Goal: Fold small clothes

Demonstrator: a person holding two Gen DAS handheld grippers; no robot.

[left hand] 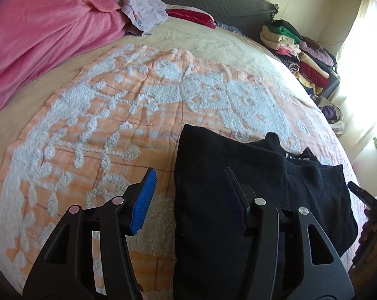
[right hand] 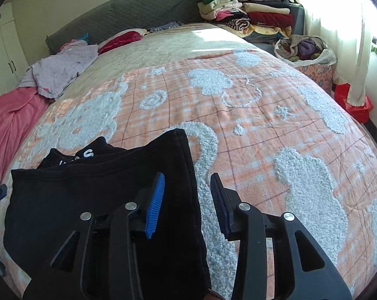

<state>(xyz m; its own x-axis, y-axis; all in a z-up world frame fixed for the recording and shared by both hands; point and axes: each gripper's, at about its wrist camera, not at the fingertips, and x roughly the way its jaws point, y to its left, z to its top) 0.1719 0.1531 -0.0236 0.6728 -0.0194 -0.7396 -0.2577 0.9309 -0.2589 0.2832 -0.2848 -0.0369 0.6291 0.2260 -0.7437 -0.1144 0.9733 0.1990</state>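
Black garment (left hand: 238, 187), soft, light and floppy, lies partly folded on the orange bedspread (left hand: 101, 115), at six o'clock in both views; best pinched at an edge. Left gripper (left hand: 188, 187) and right gripper (right hand: 187, 195) are seen parted, pressing nothing. A red bag (right hand: 356, 105) is shown only at three o'clock in the right view.

Black garment (left hand: 238, 165); orange-and-white tufted bedspread (left hand: 101, 115)

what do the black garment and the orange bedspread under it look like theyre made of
Black garment: looks like soft matte fleece or sweatshirt knit, with a stitched hem and no sheen. Orange bedspread: seemingly woven cotton with a thin grid pattern, carrying raised white tufted, chenille-like motifs. Exact fibres can't be told.
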